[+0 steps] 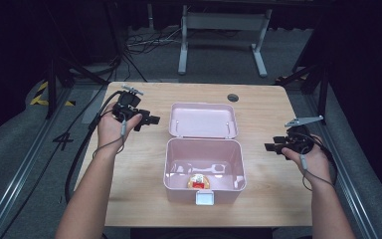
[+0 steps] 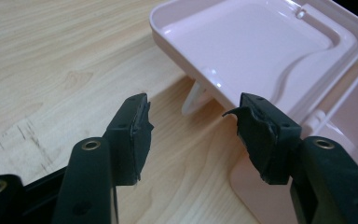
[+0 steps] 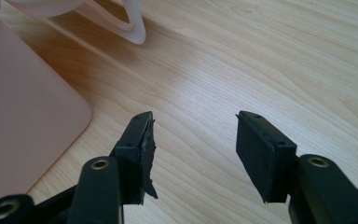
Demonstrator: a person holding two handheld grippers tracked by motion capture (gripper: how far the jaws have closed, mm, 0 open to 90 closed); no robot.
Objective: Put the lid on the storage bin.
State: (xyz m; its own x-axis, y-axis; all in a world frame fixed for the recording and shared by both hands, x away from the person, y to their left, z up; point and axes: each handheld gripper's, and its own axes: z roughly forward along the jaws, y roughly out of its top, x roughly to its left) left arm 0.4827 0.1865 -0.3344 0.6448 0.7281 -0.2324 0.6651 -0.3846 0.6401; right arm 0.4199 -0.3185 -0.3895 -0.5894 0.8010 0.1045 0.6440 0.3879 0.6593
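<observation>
Forearms entering from the bottom edge of the high view, each hand gripping a hand-held gripper. Pink box (image 1: pixel 204 172) at counter centre, nearest the front edge, open upward, with a white latch tab (image 1: pixel 205 199) on its front wall. Small yellow-and-red item (image 1: pixel 199 181) lying on the box floor near the front wall; identity too small to tell. Pink lid (image 1: pixel 203 119) hinged back behind the box, lying flat with its inner side up.

Left hand-held gripper (image 1: pixel 151 120) just left of the lid, well apart from the box body, jaws wide and empty; in the left gripper view (image 2: pixel 191 123), jaws parted above bare wood with the lid rim (image 2: pixel 186 70) just ahead. Right hand-held gripper (image 1: pixel 271 147) to the right of the box, jaws pointing toward it, wide and empty; in the right gripper view (image 3: pixel 193 140), box wall (image 3: pixel 23 116) at left, not touching either jaw.

Light wooden counter (image 1: pixel 129 174) beneath all. Grey floor and white frame legs (image 1: pixel 223 40) beyond the far edge.
</observation>
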